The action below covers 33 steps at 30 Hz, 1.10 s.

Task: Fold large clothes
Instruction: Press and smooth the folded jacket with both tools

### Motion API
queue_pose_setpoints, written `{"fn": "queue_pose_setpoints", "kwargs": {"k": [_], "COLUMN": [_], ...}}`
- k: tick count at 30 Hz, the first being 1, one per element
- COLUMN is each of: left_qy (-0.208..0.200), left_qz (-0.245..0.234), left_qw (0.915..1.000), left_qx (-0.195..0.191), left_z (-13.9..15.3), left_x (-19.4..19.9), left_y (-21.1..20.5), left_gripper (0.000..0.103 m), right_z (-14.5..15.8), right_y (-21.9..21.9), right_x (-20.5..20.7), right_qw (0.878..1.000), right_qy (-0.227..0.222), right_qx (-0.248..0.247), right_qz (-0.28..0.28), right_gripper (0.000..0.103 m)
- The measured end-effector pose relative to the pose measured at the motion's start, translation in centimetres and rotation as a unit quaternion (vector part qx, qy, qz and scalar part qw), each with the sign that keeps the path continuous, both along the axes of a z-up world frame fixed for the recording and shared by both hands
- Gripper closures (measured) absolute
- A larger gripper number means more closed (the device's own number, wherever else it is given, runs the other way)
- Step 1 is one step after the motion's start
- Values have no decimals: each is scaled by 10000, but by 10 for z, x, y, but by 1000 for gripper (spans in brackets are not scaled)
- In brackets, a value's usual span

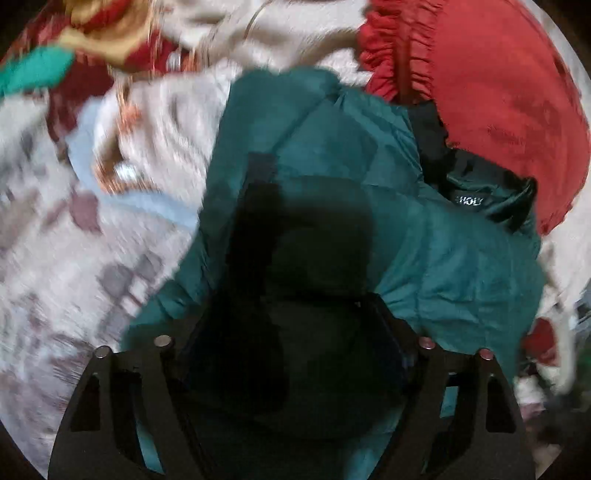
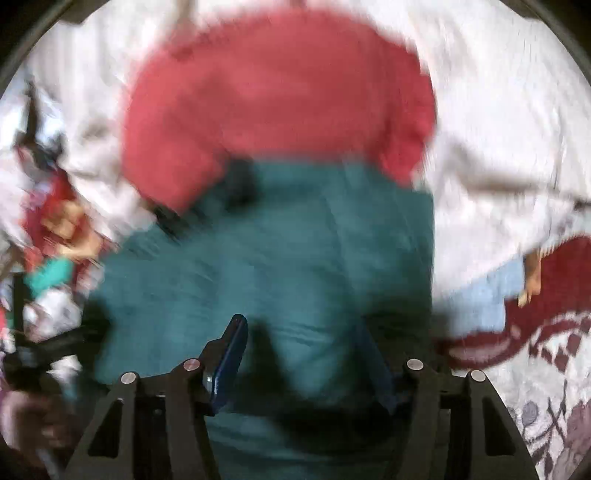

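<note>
A large dark teal garment [image 1: 369,155] lies on a patterned bedspread, with a black collar and label [image 1: 469,201] at its right. My left gripper [image 1: 291,325] hovers right over it; its fingers are lost in deep shadow. In the right wrist view the same teal garment [image 2: 280,251] fills the middle, blurred by motion. My right gripper [image 2: 303,354] is open, its blue fingers [image 2: 232,354] spread apart over the cloth, gripping nothing.
A red ruffled garment [image 1: 498,92] lies beside the teal one, also in the right wrist view [image 2: 277,96]. A white and maroon patterned bedspread [image 1: 55,277] lies underneath. More clothes, red, gold and green [image 1: 92,33], are piled at the far left.
</note>
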<state>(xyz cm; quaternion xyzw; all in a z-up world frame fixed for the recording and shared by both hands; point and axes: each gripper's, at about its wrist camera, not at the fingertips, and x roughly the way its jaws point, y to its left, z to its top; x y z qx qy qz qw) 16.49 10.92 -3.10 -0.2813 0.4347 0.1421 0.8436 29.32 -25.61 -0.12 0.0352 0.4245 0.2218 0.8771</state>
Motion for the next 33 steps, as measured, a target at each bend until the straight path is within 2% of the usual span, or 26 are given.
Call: {"fn": "queue_pose_setpoints", "kwargs": {"k": [1,3,5,7,9,11,13,14,15,16,19,20,22,24,27,29,30,31,32,33], "left_qy": [-1,31,7,-187,-499,-648,-288,45,144,145,141,132,85,-12,-243,-156,-25,126,239,266], "left_qz": [-6,15,126,317,373,265,51,-114,-147,-97,-77,-65,18,166,194,56,-29,-125,-215,-224], "left_qw": [10000,9998,9992,9966,9898,9825,9801,9845,9899,9915,9910,9912,9920,9909,9839,9783,9779,9796,9836,9859], "left_qx": [16,214,373,734,1282,1726,1963,1747,1400,1290,1330,1315,1263,1332,1760,2064,2091,2002,1776,1634], "left_z": [1,5,10,22,37,43,32,14,3,3,7,8,13,22,39,37,30,22,12,7], "left_x": [0,0,-3,-8,-12,-7,6,16,19,21,20,19,15,12,8,12,14,16,19,20], "left_y": [0,-3,-5,-10,-18,-25,-27,-26,-21,-14,-14,-13,-9,-7,-11,-23,-25,-28,-25,-23], "left_gripper": [23,23,23,23,23,23,23,23,22,22,22,22,22,22,22,22,22,22,21,20], "right_z": [-22,-32,-10,19,33,31,13,-3,-22,-29,-29,-27,-19,-1,36,43,43,38,23,3], "right_y": [-3,-14,-20,-24,-20,-14,-12,-11,-6,-5,3,6,13,11,9,17,27,35,49,61], "right_x": [12,18,16,12,20,37,65,79,91,93,92,90,87,76,35,10,-3,-13,-21,-23], "right_qw": [9991,9969,9975,9963,9943,9936,9956,9968,9974,9977,9989,9992,9992,9987,9978,9984,9989,9994,9996,9989], "right_qy": [423,720,450,-237,-613,-718,-388,-67,258,342,211,230,258,84,-335,-317,-318,-300,-217,-43], "right_qx": [-5,266,386,614,543,493,540,516,389,311,129,66,-239,-370,-41,128,160,80,-178,-410], "right_qz": [41,-166,-380,-549,-683,-723,-658,-601,-544,-504,-405,-317,-176,-343,-577,-458,-289,-152,25,225], "right_gripper": [43,47,52,52,52,52,52,51,51,51,44,37,36,37,35,27,18,12,6,5]}}
